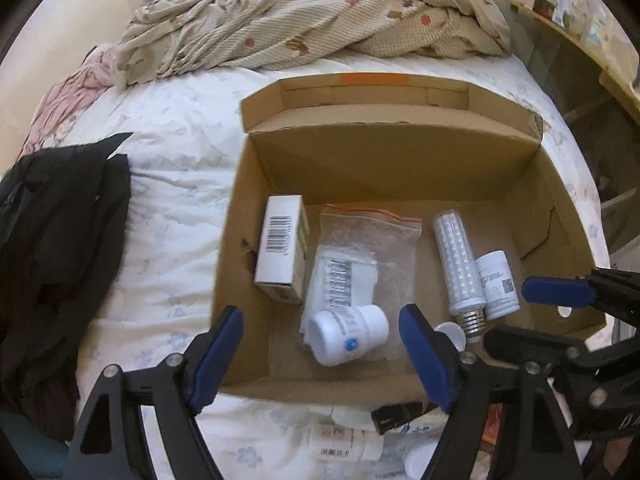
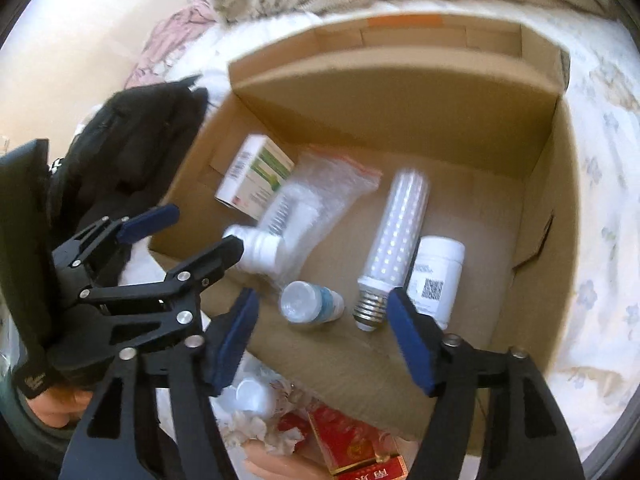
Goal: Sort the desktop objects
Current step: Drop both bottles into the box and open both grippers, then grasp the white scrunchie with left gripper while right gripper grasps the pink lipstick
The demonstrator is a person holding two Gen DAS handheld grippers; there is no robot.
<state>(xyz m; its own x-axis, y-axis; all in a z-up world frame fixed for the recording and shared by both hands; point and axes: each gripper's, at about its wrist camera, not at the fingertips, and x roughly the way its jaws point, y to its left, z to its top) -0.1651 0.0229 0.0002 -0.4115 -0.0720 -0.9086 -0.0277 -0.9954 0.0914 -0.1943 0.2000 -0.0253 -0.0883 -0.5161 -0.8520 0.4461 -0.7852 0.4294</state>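
Note:
An open cardboard box [image 1: 384, 160] [image 2: 400, 112] sits on the bed. Inside lie a white carton [image 1: 280, 250] [image 2: 256, 176], a clear zip bag [image 1: 368, 248] [image 2: 324, 188], a white pill bottle [image 1: 348, 334] [image 2: 258, 250], an LED corn bulb [image 1: 460, 268] [image 2: 396, 240], a second white bottle [image 1: 498, 284] [image 2: 436, 280] and a small blue-banded bottle [image 2: 310, 302]. My left gripper [image 1: 320, 364] is open and empty above the box's near wall, around the pill bottle. My right gripper [image 2: 324, 344] is open and empty over the near wall. Each gripper shows in the other's view.
Outside the near wall lie a white bottle [image 1: 348, 444], another white bottle [image 2: 252, 396] and a red packet [image 2: 356, 448]. A black garment [image 1: 60, 260] lies left of the box, a crumpled blanket [image 1: 312, 12] behind it, a wooden shelf [image 1: 592, 60] far right.

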